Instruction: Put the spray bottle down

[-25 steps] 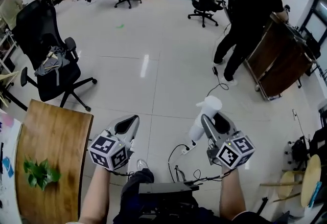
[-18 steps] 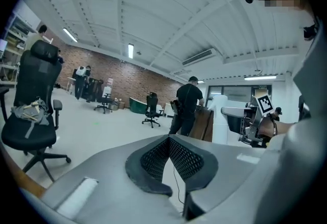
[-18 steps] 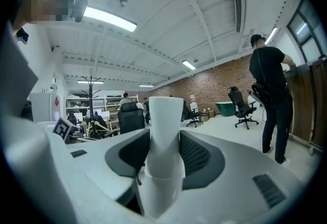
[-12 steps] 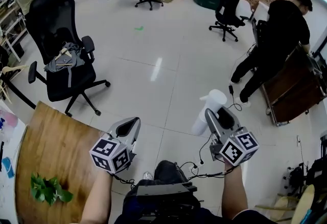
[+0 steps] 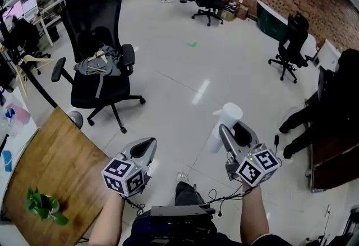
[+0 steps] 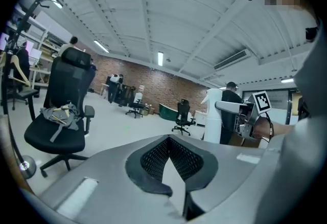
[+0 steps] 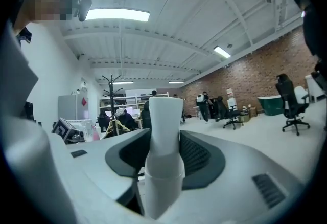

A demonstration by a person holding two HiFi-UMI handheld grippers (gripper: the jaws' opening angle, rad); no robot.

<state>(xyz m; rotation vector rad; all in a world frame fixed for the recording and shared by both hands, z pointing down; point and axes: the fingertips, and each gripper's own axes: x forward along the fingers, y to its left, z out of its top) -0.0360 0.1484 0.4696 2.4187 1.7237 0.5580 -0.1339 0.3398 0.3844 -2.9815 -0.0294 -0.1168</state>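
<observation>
A white spray bottle (image 5: pixel 223 122) hangs upright above the floor, with my right gripper (image 5: pixel 231 131) shut on its body below the trigger head. In the right gripper view the bottle (image 7: pixel 164 131) fills the space between the two dark pads (image 7: pixel 202 159). My left gripper (image 5: pixel 143 148) is held level beside it at the left, its jaws together with nothing between them. The left gripper view shows its pads (image 6: pixel 153 159) meeting at the far tip, and the bottle (image 6: pixel 213 118) at the right.
A wooden table (image 5: pixel 53 174) with a small green plant (image 5: pixel 42 205) lies at lower left. A black office chair (image 5: pixel 98 68) with clothes on it stands ahead left. A person in black (image 5: pixel 331 115) is at the right edge. A cable (image 5: pixel 216 200) lies on the floor.
The whole view has swung to the left: the black chair has come toward the middle and the person in black has slid to the right edge. Both grippers kept their grip states.
</observation>
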